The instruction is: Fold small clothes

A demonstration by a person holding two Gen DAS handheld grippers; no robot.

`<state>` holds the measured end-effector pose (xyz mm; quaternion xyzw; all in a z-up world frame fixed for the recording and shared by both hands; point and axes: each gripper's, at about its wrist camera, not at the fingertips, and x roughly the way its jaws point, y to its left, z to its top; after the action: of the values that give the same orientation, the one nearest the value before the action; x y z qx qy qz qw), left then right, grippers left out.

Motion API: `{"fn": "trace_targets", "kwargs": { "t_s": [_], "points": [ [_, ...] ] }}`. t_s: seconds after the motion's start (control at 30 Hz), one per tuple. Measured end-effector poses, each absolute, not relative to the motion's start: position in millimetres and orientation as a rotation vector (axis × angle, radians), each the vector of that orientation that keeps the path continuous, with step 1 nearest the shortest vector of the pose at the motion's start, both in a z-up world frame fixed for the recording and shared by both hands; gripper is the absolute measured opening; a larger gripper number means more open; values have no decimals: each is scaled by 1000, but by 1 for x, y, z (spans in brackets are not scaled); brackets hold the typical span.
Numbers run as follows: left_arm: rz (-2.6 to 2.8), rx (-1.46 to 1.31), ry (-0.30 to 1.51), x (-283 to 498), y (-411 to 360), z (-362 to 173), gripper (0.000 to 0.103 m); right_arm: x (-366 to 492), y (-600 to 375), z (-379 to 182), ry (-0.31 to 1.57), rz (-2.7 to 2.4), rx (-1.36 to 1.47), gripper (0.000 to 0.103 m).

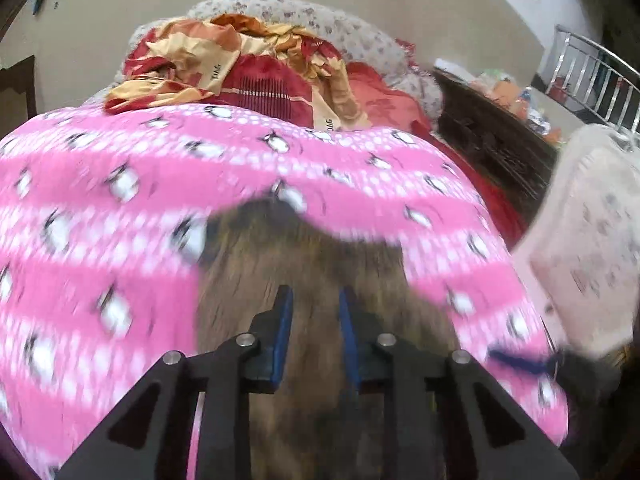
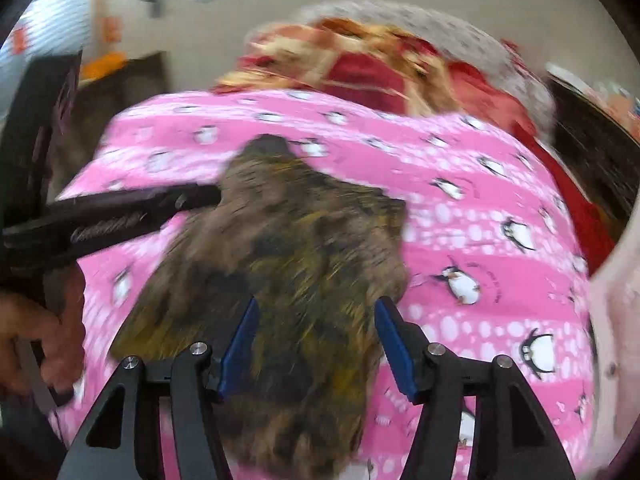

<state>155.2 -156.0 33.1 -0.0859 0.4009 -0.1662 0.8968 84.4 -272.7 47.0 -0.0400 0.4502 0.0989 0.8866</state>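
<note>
— Where is the garment?

— A small brownish-olive garment (image 2: 288, 264) lies on a pink penguin-print sheet (image 2: 480, 208), filling the middle and lower middle of the right wrist view. In the left wrist view the same mottled cloth (image 1: 304, 272) sits in the lower centre, with the pink sheet (image 1: 100, 208) around it on the left, top and right.

— And the right hand-held gripper?

— The right hand-held gripper (image 2: 316, 344) is at the bottom centre of its own view, its blue pads well apart above the garment. Nothing is pinched between them (the cloth merely shows through the gap), so it is released.

— The left one?

— The left hand-held gripper (image 1: 316, 316) is at the bottom centre of its view, its blue pads (image 1: 285, 320) close together but with a narrow gap, brown cloth visible behind. No fold is caught there as far as the blurred picture shows, so it reads as released too. In the right wrist view it comes in from the left edge (image 2: 212, 194), its tip at the garment's upper left edge; whether it touches I cannot tell. A hand (image 2: 36, 340) grips its handle at lower left.

— Anything else?

— A heap of red and gold cloth (image 1: 240, 64) lies beyond the sheet at the top, with a grey floral pillow (image 1: 320, 16) behind it. A pale floral cloth (image 1: 588, 240) hangs at the right edge.
</note>
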Motion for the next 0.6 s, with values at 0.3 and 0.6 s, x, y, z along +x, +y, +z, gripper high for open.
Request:
{"fn": "trace_targets", "kwargs": {
  "t_s": [0.3, 0.6],
  "points": [
    [-276, -102, 868, 224, -185, -44, 18, 112, -269, -35, 879, 248, -8, 70],
    [-271, -151, 831, 230, -181, -48, 18, 106, -269, -37, 852, 252, 6, 76]
  ]
}}
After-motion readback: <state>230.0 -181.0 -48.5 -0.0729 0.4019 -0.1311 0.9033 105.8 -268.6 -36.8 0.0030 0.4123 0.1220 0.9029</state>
